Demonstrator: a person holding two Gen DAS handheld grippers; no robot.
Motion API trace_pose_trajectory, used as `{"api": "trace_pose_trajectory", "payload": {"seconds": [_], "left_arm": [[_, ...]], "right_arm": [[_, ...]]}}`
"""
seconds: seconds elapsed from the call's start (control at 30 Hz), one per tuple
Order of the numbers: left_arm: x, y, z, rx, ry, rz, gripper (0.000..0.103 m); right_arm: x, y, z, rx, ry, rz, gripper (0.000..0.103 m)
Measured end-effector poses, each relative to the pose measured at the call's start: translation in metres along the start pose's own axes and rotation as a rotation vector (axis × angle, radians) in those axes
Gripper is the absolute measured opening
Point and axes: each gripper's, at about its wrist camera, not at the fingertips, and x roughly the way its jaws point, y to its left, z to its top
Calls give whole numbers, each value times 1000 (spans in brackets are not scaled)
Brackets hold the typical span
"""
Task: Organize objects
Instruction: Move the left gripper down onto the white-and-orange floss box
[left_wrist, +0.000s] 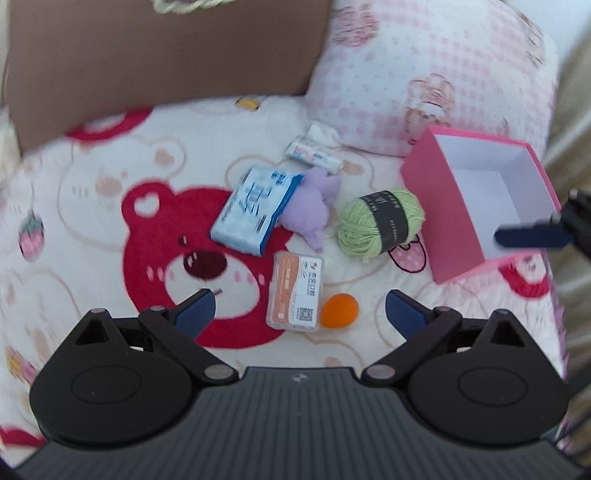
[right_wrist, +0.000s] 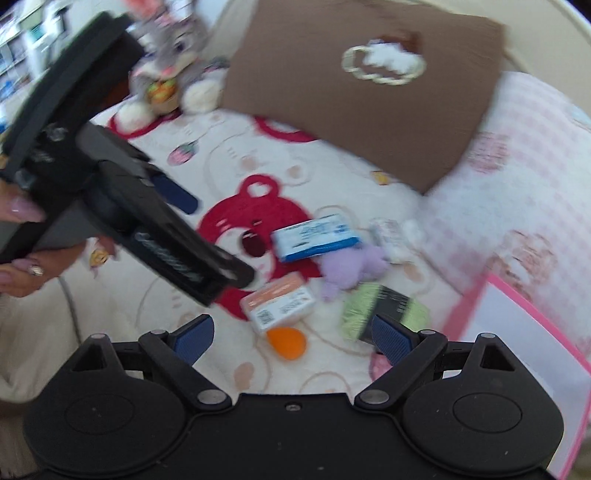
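Note:
On the bear-print blanket lie a blue tissue pack (left_wrist: 255, 210), a purple plush toy (left_wrist: 314, 206), a green yarn ball (left_wrist: 380, 225), a small white tissue packet (left_wrist: 314, 153), an orange-and-white case (left_wrist: 295, 291) and an orange egg-shaped sponge (left_wrist: 339, 310). An open pink box (left_wrist: 480, 206), white inside, stands at the right. My left gripper (left_wrist: 299, 295) hovers open over the case and sponge, holding nothing. My right gripper (right_wrist: 291, 325) is open too, above the sponge (right_wrist: 286, 341), with the yarn (right_wrist: 384, 310) by its right finger. One right fingertip (left_wrist: 532, 236) reaches over the box.
A brown cushion (left_wrist: 159, 55) and a pink checked pillow (left_wrist: 443, 74) lean at the back. A grey plush rabbit (right_wrist: 173, 48) sits far left. A hand (right_wrist: 29, 266) holds the left gripper's black body (right_wrist: 129, 221). The blanket (left_wrist: 110, 221) is bare at the left.

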Motion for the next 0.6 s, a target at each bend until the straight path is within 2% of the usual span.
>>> {"api": "trace_pose_trajectory", "payload": {"seconds": [0.07, 0.17, 0.27, 0.37, 0.47, 0.6], "left_arm": [[13, 6, -5, -29, 28, -21, 95], [28, 15, -15, -45, 46, -25, 92], [40, 22, -21, -62, 66, -24, 92], [50, 28, -25, -57, 80, -82, 92], [59, 32, -29, -62, 75, -63, 92], [72, 42, -32, -116, 105, -91, 92]], "right_arm": [[13, 10, 1, -67, 36, 62, 94], [31, 24, -4, -124, 49, 75, 94], [46, 31, -9, -158, 33, 54, 94], [63, 31, -9, -168, 45, 48, 94], [80, 30, -7, -194, 64, 39, 94], [100, 32, -6, -248, 88, 37, 94]]}}
